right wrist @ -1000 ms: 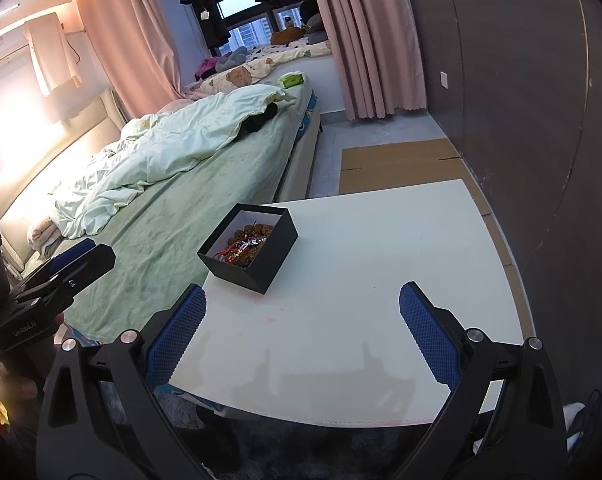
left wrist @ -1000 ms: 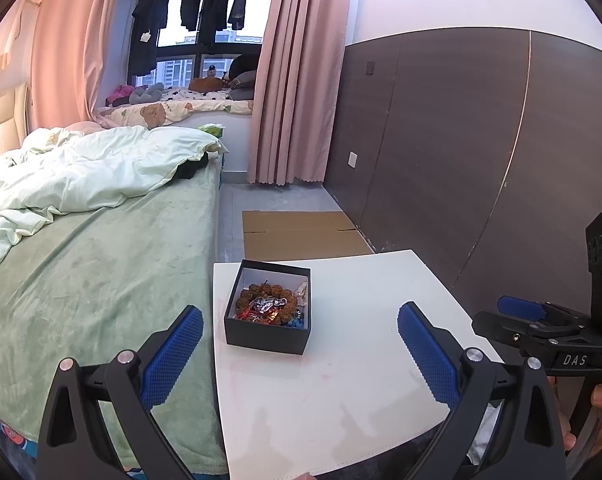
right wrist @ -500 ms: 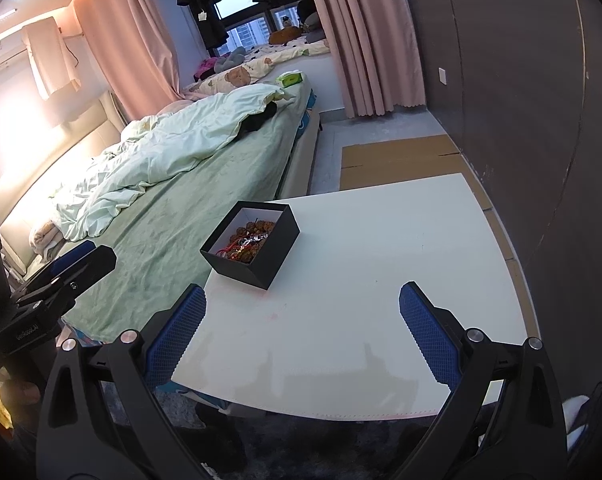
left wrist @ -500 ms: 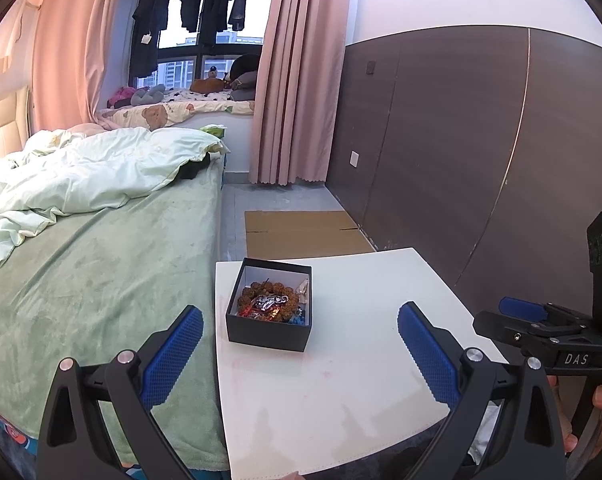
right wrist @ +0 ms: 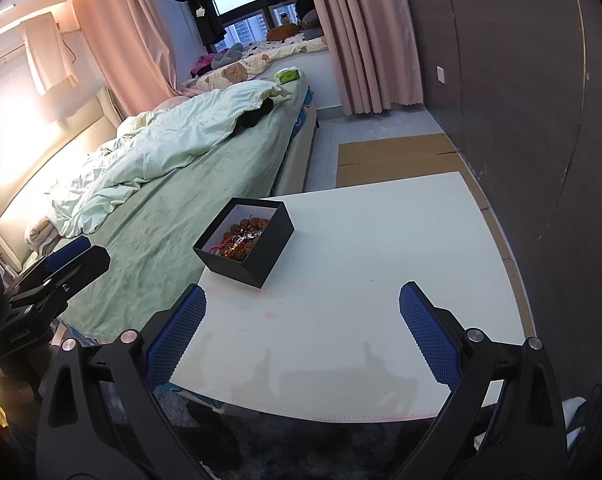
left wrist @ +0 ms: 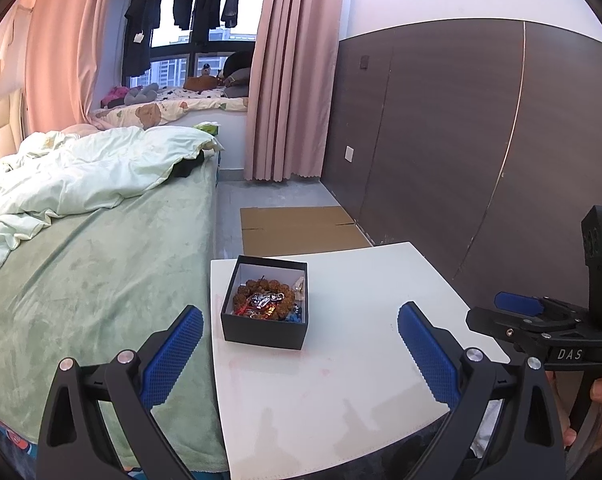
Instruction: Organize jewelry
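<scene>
A black open box [left wrist: 265,322] with a white lining stands at the left part of a white table [left wrist: 341,384]. It holds a brown bead bracelet [left wrist: 261,286], a silver piece and red and blue bits. My left gripper [left wrist: 299,354] is open and empty, hovering short of the box. My right gripper [right wrist: 301,336] is open and empty above the table's near edge, with the box [right wrist: 257,250] ahead to its left. The right gripper also shows at the right of the left wrist view [left wrist: 541,326], and the left gripper at the left of the right wrist view [right wrist: 57,268].
A bed with a green cover [left wrist: 89,280] and pale duvet [left wrist: 89,168] borders the table's left side. A dark wall panel [left wrist: 461,140] runs along the right. Flat cardboard [left wrist: 297,226] lies on the floor beyond the table. Pink curtains [left wrist: 289,72] hang by the window.
Both cameras have shifted slightly; the box sits a little higher in each view. Both grippers stay open and empty.
</scene>
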